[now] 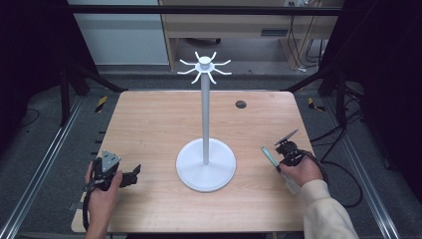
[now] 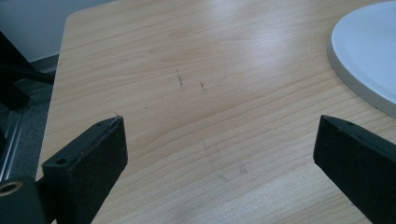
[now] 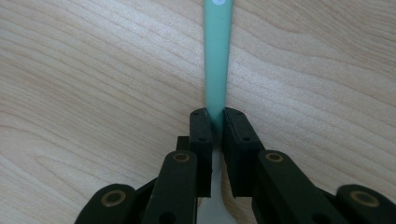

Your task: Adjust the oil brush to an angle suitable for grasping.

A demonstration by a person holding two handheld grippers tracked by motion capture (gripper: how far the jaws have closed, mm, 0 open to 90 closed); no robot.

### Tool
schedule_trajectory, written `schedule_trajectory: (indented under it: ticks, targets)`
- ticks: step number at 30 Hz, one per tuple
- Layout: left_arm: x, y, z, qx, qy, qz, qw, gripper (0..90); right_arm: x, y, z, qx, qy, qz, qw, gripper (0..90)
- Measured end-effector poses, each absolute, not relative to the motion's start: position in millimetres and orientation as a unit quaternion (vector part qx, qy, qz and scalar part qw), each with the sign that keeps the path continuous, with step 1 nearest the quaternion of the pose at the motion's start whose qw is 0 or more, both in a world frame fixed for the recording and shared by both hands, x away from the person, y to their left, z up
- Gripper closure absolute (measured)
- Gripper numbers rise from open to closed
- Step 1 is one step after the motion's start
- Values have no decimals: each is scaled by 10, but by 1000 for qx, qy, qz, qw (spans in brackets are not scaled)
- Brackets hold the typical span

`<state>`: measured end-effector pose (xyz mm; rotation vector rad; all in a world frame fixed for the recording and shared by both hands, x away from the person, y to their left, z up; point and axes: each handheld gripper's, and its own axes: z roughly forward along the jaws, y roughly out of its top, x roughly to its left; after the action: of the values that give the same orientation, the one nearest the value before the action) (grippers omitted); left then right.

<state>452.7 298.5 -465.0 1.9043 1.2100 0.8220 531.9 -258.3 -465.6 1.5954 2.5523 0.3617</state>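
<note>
Mint-green plastic sits pinched between the right gripper's [image 3: 215,122] fingers [image 3: 201,135]: a slim utensil handle [image 3: 217,56], flat on the worktop [image 3: 93,70] and reaching beyond their tips. It looks light, stiff and smooth, so a grip near mid-handle should limit slipping. The left gripper [image 2: 219,154] stands open over bare wood, beside the white hook stand's base [image 2: 369,51].

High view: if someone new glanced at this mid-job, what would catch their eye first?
The tall white stand at the table's middle, with its round base and a crown of curved hooks on top. Next, the right gripper near the table's right edge, its jaws closed on a slim green handle that lies along the wooden table. The left gripper sits open at front left, holding nothing.
</note>
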Motion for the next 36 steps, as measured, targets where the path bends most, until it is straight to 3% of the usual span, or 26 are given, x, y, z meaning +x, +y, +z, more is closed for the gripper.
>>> schedule_trajectory:
  ticks: [17, 36]
  targets:
    - [4531, 2987, -4653, 739, 471, 318, 362, 25, 5196, -2643, -4142, 498, 831, 222, 105, 827]
    - [4548, 2987, -4647, 736, 471, 316, 371, 25, 5360, -2223, -3600, 452, 766, 424, 172, 827]
